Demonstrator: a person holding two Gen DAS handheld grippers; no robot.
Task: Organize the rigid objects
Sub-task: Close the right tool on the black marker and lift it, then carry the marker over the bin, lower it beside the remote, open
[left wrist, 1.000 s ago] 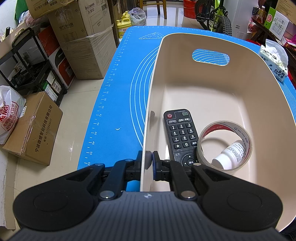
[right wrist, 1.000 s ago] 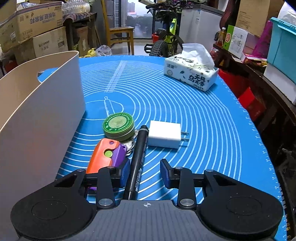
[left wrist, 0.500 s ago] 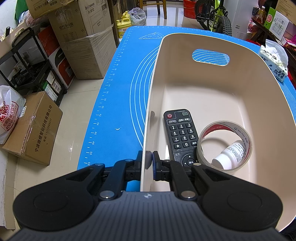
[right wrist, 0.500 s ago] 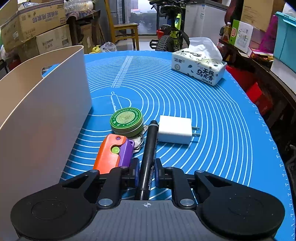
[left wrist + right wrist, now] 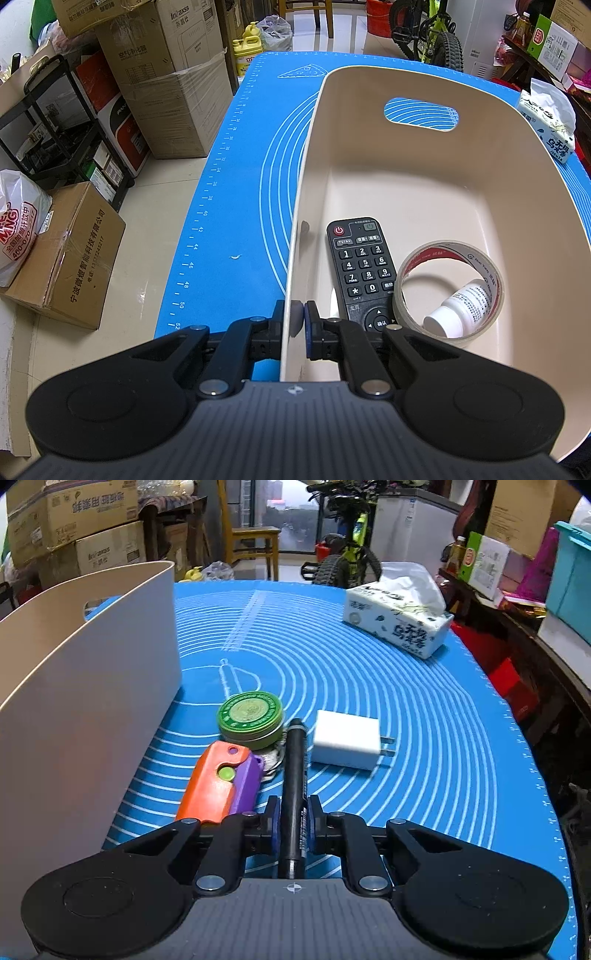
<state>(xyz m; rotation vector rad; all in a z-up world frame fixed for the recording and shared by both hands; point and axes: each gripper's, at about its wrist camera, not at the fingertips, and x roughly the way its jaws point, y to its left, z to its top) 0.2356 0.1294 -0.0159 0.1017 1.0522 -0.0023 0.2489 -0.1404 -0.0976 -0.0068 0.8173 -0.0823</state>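
Observation:
My left gripper [image 5: 294, 317] is shut on the near-left rim of the beige bin [image 5: 424, 177]. Inside the bin lie a black remote [image 5: 360, 267], a roll of clear tape [image 5: 448, 291] and a small white bottle [image 5: 460, 308] within the roll. My right gripper [image 5: 294, 812] is shut on a black marker [image 5: 294, 775] that lies on the blue mat [image 5: 369, 672]. Beside the marker are an orange and purple toy [image 5: 218, 781], a green round tin [image 5: 251, 718], a white charger plug [image 5: 347, 744] and some keys [image 5: 271, 757]. The bin's outer wall [image 5: 85, 701] stands to the left.
A tissue box [image 5: 397, 622] sits at the far right of the mat and also shows in the left wrist view [image 5: 546, 120]. Cardboard boxes [image 5: 62, 254] and a shelf stand on the floor left of the table. A bicycle [image 5: 343, 557] and a chair stand beyond the table.
My right gripper has closed from open onto the black marker and moved slightly forward. My left gripper has stayed shut on the bin rim.

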